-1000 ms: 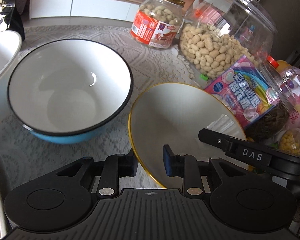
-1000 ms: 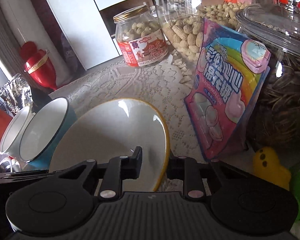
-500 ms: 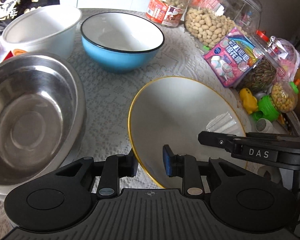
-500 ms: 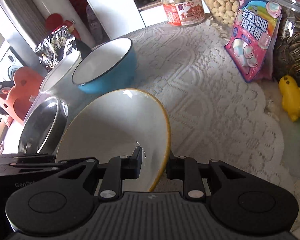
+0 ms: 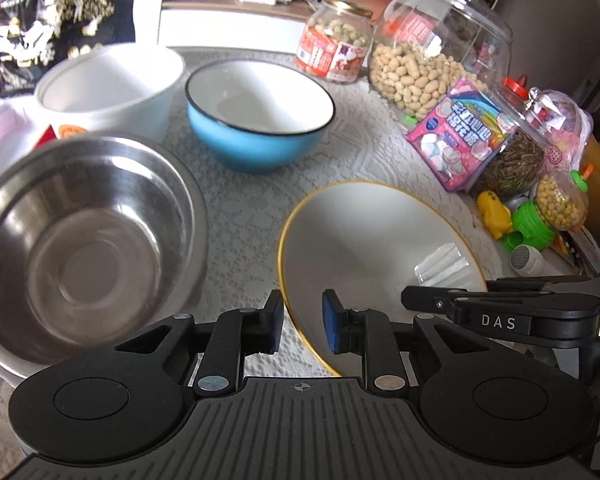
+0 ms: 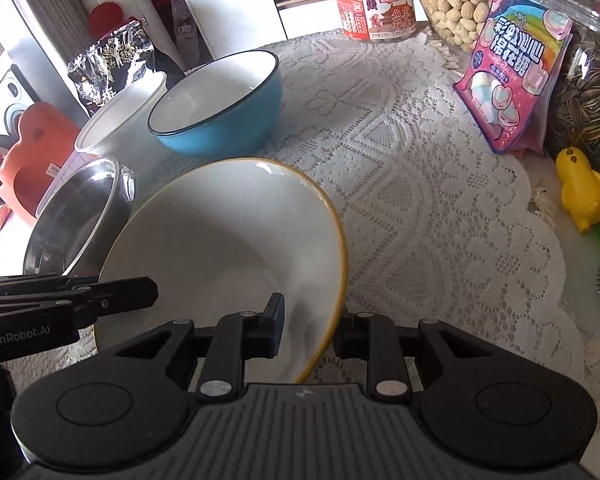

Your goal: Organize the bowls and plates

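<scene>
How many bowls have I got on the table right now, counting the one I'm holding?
4: the gold-rimmed bowl held at its rim by both grippers, the blue bowl behind it, the white bowl left of that, and the steel bowl nearest left. More may sit out of view.

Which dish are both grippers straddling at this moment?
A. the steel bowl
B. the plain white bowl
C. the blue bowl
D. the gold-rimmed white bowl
D: the left gripper and the right gripper each have one finger inside and one outside the rim of the gold-rimmed white bowl.
</scene>
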A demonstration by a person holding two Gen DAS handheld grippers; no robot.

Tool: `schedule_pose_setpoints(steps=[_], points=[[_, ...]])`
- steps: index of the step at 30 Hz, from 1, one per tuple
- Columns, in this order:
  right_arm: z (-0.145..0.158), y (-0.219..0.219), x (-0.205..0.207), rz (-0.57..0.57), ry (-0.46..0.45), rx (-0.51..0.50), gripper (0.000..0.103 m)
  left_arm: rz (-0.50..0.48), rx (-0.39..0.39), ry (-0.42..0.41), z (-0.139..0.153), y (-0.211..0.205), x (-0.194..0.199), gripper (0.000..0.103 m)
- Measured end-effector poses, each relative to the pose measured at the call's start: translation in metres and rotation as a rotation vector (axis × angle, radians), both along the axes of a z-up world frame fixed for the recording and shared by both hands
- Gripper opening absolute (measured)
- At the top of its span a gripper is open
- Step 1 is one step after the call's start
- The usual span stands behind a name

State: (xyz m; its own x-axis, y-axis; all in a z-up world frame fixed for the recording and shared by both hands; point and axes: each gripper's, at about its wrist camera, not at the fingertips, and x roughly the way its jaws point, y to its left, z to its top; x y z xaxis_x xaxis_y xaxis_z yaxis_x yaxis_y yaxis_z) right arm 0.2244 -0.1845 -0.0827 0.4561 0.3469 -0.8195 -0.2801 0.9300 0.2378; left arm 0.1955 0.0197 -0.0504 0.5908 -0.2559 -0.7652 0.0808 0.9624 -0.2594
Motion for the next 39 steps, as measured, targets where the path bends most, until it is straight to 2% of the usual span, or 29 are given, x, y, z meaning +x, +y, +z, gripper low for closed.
schedule_pose_setpoints(steps=[4,8,11,15,18,20,21,24,31,35,39], points=[[0.007,0.0,0.002,-0.007,-0.033,-0.025,0.024,0.015,-0.001,-0.021,0.007,0.007,0.001,0.024],[0.023,-0.004,0.009,-0.028,-0.081,-0.04,0.024,0.05,-0.066,-0.036,0.018,0.022,0.013,0.024],[0.037,-0.008,0.017,-0.053,-0.106,-0.045,0.024,0.09,-0.121,-0.071,0.04,0.037,0.04,0.024],[0.058,-0.009,0.035,-0.083,-0.117,-0.045,0.024,0.079,-0.088,-0.087,0.07,0.043,0.094,0.024],[0.074,-0.001,0.055,-0.093,-0.118,-0.043,0.025,0.073,-0.112,-0.085,0.071,0.055,0.119,0.024],[0.08,0.007,0.07,-0.096,-0.108,-0.043,0.029,0.089,-0.103,-0.103,0.059,0.066,0.121,0.024],[0.082,0.012,0.079,-0.097,-0.094,-0.041,0.03,0.103,-0.088,-0.081,0.049,0.07,0.123,0.024],[0.08,0.028,0.11,-0.091,-0.026,-0.023,0.03,0.14,-0.114,0.01,0.027,0.083,0.136,0.024],[0.053,0.062,0.18,-0.121,0.082,0.038,0.03,0.114,-0.055,0.015,0.013,0.078,0.147,0.024],[0.031,0.075,0.198,-0.112,0.125,0.012,0.03,0.115,-0.04,0.035,0.004,0.076,0.154,0.024],[0.011,0.08,0.207,-0.099,0.181,0.038,0.03,0.11,-0.037,0.027,0.002,0.076,0.157,0.024]])
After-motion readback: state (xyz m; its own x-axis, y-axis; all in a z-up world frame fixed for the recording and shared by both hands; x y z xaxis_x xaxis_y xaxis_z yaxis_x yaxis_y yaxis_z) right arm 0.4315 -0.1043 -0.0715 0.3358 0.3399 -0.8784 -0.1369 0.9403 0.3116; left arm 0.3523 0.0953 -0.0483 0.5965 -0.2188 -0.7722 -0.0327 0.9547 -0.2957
